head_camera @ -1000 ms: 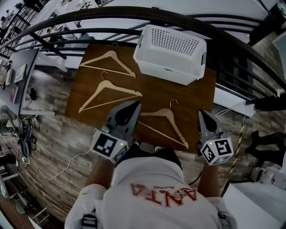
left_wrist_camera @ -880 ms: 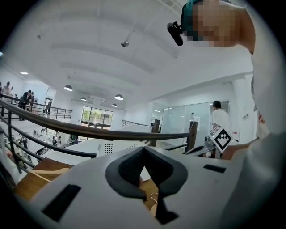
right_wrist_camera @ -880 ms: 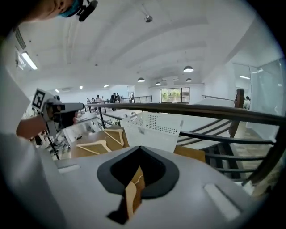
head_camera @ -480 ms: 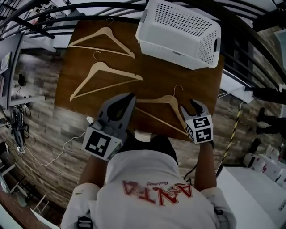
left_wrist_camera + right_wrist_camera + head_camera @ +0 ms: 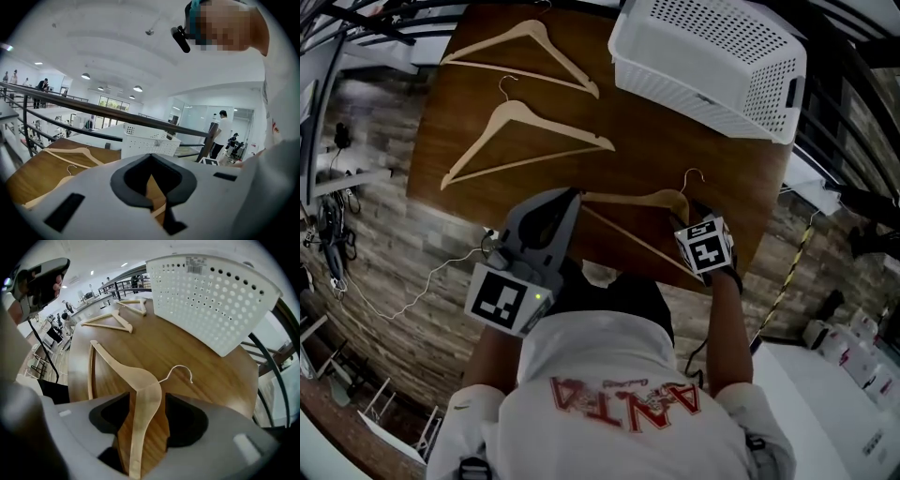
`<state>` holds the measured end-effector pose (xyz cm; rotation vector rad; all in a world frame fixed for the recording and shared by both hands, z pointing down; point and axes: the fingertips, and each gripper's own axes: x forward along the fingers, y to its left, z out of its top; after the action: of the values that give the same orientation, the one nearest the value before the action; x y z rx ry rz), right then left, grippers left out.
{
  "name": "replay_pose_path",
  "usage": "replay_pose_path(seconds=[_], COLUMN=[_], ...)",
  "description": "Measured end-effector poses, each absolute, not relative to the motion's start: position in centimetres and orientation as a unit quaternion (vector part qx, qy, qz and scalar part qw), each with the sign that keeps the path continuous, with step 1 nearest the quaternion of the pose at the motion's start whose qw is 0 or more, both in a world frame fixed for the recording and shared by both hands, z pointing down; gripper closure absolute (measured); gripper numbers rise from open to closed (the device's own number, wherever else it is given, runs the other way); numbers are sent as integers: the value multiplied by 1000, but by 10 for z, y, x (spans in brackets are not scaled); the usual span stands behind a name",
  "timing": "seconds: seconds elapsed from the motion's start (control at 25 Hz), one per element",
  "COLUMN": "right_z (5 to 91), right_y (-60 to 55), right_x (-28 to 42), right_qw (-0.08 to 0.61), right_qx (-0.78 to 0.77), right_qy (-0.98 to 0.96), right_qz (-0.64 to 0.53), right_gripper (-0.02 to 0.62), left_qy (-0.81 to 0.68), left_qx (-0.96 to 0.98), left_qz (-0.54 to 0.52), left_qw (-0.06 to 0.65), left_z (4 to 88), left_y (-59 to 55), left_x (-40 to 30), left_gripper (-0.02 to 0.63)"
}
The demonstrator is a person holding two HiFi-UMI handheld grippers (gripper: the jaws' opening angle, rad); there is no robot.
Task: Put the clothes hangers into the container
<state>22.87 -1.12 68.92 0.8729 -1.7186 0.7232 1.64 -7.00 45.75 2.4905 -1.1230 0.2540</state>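
Note:
Three wooden hangers lie on the brown table (image 5: 675,131). The nearest hanger (image 5: 628,197) (image 5: 140,394) is by the front edge, with two more hangers (image 5: 525,145) (image 5: 520,42) at the far left. The white perforated container (image 5: 712,56) (image 5: 211,301) stands at the back right. My right gripper (image 5: 692,214) (image 5: 147,423) points steeply down over the nearest hanger. Its jaws have just been opening and stand wide astride the hanger's arm, pads not pressing. My left gripper (image 5: 567,199) (image 5: 161,208) hovers at that hanger's left end, shut and holding nothing.
A dark metal railing (image 5: 140,119) runs behind the table and container. The table's front edge is just under both grippers. Wood-plank floor surrounds the table, with a white cable (image 5: 422,291) on it at the left. People stand far off in the room.
My right gripper has dropped and tipped downward onto the nearest hanger, and its jaws have gone from shut to wide open. The left gripper has sunk a little toward the table.

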Motion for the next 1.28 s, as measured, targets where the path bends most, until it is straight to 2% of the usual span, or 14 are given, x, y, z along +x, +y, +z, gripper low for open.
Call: replay_pose_path(seconds=[0.2, 0.32, 0.36, 0.4, 0.56, 0.72, 1.16, 1.28], right_z=[713, 713, 714, 715, 699, 649, 457, 421], right_y=[-9, -10, -11, -12, -16, -23, -63, -85], right_x=[227, 226, 226, 227, 230, 240, 279, 302], right_qw=[540, 523, 516, 511, 499, 470, 331, 314], right_qx=[354, 369, 376, 383, 419, 474, 598, 620], right_qy=[-699, -700, -702, -703, -706, -711, -724, -716], right_qz=[308, 317, 317, 314, 278, 220, 94, 57], right_gripper=[365, 367, 404, 411, 414, 414, 413, 413], left_qy=[-400, -391, -389, -389, -385, -382, -366, -357], left_qx=[889, 892, 893, 893, 897, 902, 922, 928], left_qz=[93, 96, 96, 94, 87, 76, 12, -1], left_qw=[203, 204, 204, 205, 200, 187, 128, 110], left_z=[465, 466, 466, 465, 457, 441, 364, 343], left_y=[-69, -66, -66, -66, -68, -71, -88, -88], left_x=[11, 10, 10, 10, 12, 14, 36, 43], left_gripper=[598, 598, 598, 597, 598, 598, 598, 598])
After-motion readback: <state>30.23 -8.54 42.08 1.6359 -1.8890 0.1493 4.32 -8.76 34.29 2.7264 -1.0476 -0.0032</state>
